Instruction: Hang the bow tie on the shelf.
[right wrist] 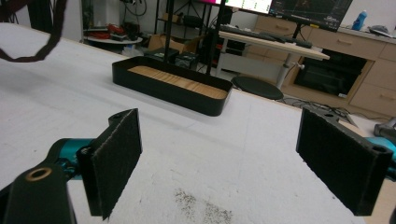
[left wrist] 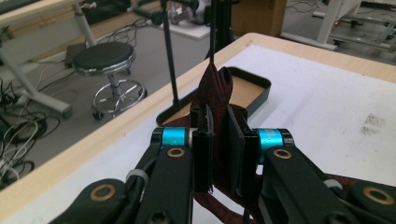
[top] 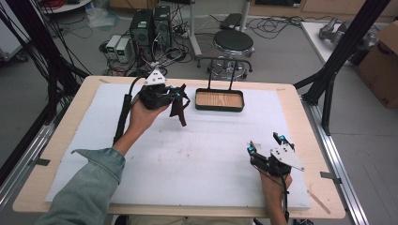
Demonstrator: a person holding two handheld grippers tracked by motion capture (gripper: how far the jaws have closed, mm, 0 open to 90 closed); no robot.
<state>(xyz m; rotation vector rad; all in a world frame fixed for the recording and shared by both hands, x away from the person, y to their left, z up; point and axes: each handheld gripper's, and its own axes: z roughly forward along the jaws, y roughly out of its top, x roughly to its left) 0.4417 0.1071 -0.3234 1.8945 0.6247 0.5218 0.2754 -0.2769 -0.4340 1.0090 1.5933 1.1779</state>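
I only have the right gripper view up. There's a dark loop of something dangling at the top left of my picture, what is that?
Observer: It's a dark red cloth strip. The left tool has its jaws shut on it, as the left gripper view shows.
Operator: Is the strip lying on the table or up in the air?
Observer: In the high view it hangs down from the raised left tool, just left of the black tray. Its lower end looks clear of the white mat, though I can't be sure.
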